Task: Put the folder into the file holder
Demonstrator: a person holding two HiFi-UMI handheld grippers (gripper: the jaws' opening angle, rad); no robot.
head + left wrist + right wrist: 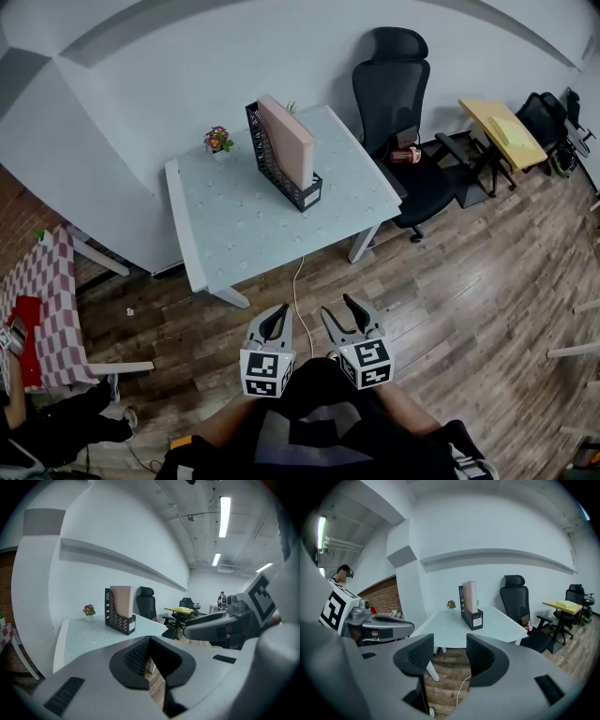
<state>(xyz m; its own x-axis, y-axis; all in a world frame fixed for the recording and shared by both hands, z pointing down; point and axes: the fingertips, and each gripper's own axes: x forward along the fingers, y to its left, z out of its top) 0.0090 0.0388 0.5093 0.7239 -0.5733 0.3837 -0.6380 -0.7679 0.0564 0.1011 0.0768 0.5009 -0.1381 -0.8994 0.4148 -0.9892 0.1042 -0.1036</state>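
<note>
while one folder (289,139) fills one holder (274,167), left gripper (277,319) is closed, right gripper (342,312) wide.

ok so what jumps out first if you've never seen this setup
The pink folder draws the eye first. It stands upright in the black file holder toward the back of the pale table, with a small flower pot to its left. Next come the two grippers, low in the head view and well short of the table: the left gripper is shut on nothing and the right gripper is open.
</note>
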